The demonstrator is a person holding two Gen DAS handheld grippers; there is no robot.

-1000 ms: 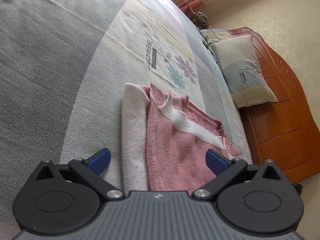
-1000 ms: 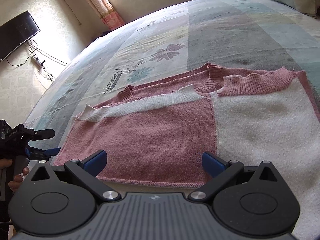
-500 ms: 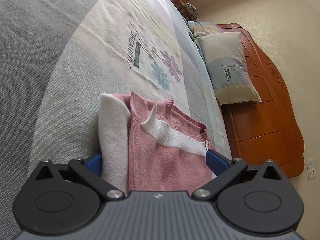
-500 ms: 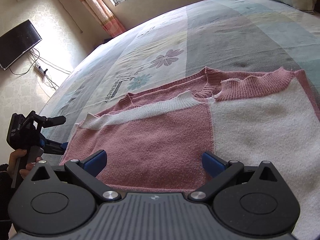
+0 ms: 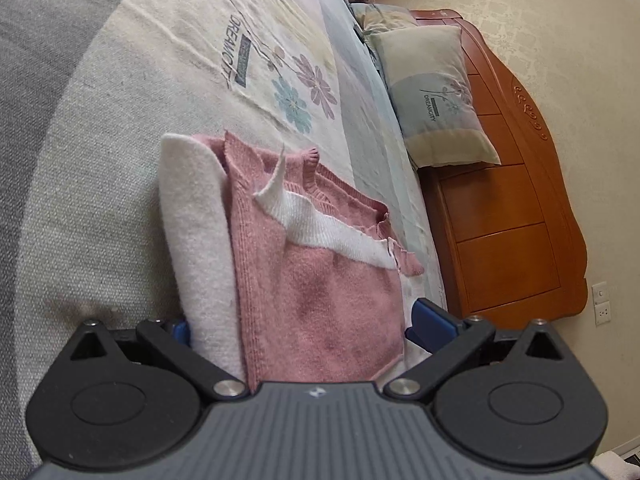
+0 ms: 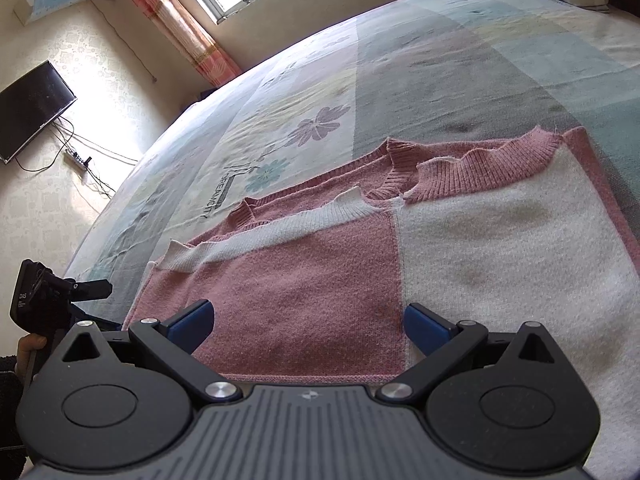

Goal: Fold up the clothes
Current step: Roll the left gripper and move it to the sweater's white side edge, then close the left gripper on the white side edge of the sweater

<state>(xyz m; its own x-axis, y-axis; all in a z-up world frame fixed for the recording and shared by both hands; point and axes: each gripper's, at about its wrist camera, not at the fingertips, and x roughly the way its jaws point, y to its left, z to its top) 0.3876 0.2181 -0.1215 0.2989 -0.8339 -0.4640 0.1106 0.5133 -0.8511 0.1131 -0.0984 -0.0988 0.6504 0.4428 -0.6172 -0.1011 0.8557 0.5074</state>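
My left gripper point(image 5: 298, 326) spread wide around sweater point(image 5: 320, 292) hem | my right gripper point(image 6: 308, 326) spread wide at sweater's near edge

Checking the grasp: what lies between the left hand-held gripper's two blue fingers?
The pink and white sweater: its near hem fills the gap of the open left hand-held gripper, in the left wrist view.

The left gripper point(image 5: 300, 324) has closed in on the sweater point(image 5: 316, 280), whose near edge now lies between its spread fingers point(image 5: 434, 320), hiding most of the other; from the right wrist it point(image 6: 64, 300) sits higher and nearer the sweater's point(image 6: 304, 280) corner
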